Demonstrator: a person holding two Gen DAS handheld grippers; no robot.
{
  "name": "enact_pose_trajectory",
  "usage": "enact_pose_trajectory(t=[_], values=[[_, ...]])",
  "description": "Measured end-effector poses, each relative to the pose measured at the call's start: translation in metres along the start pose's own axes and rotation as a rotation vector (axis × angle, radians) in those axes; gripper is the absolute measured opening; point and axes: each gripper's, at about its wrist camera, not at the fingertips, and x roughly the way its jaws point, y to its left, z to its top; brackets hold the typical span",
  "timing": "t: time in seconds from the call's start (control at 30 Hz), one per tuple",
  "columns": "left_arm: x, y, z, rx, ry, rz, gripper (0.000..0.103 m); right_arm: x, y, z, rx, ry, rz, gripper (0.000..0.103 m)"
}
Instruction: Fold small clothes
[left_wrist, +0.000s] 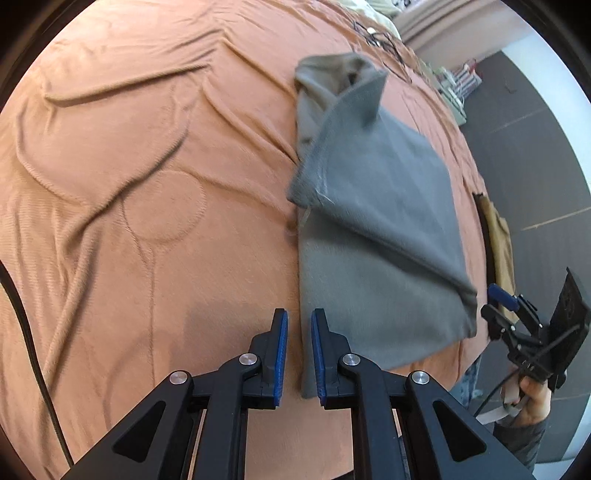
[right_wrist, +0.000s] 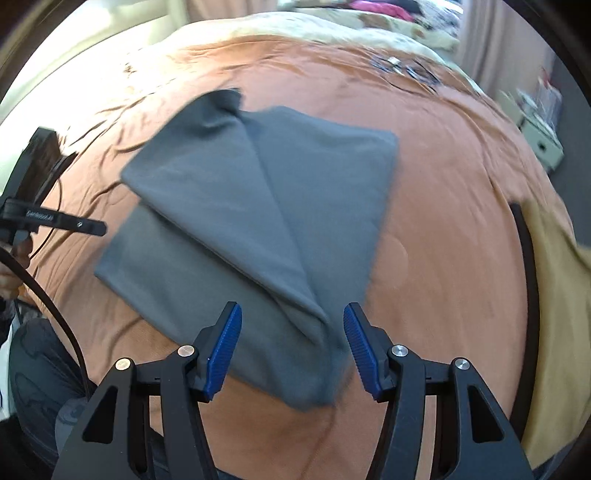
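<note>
A grey garment (left_wrist: 373, 236) lies partly folded on an orange bedspread (left_wrist: 147, 184), one flap laid diagonally over the rest. My left gripper (left_wrist: 298, 354) hovers at the garment's near left edge, jaws narrowly apart and empty. My right gripper (right_wrist: 292, 345) is open wide above the garment's near corner (right_wrist: 306, 369), holding nothing. The garment (right_wrist: 258, 206) fills the middle of the right wrist view. The right gripper also shows in the left wrist view (left_wrist: 498, 306), beside the garment's right corner.
A tan cloth (right_wrist: 554, 295) lies at the bed's right edge, also in the left wrist view (left_wrist: 502, 251). Tangled cables (right_wrist: 406, 70) sit at the far side. A black cable (left_wrist: 33, 350) runs at left. Grey floor (left_wrist: 535, 147) lies beyond the bed.
</note>
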Motion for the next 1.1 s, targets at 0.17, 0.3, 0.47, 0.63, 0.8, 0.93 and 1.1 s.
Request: enact_pose_trajectory(t=[0.17, 0.3, 0.47, 0.63, 0.8, 0.93, 1.1], values=[[-0.010, 0.014, 0.001, -0.020, -0.021, -0.018, 0.014, 0.017, 0.031, 0.024, -0.094, 0.007, 0.008, 0.056], [-0.018, 0.026, 0.002, -0.040, -0.038, -0.026, 0.014, 0.037, 0.061, 0.044, -0.188, 0.022, 0.011, 0.056], [-0.025, 0.038, 0.004, -0.059, -0.046, -0.040, 0.014, 0.065, 0.084, 0.063, -0.262, 0.052, 0.014, 0.056], [-0.031, 0.052, 0.005, -0.070, -0.050, -0.046, 0.014, 0.093, 0.100, 0.083, -0.305, 0.071, 0.007, 0.056], [-0.031, 0.060, 0.006, -0.082, -0.049, -0.039, 0.014, 0.130, 0.120, 0.091, -0.371, 0.079, -0.048, 0.050], [-0.028, 0.062, 0.008, -0.086, -0.044, -0.032, 0.014, 0.136, 0.121, 0.098, -0.384, 0.047, -0.051, 0.020], [-0.022, 0.053, 0.017, -0.071, -0.038, -0.024, 0.014, 0.114, 0.096, 0.109, -0.305, -0.018, 0.011, 0.008]])
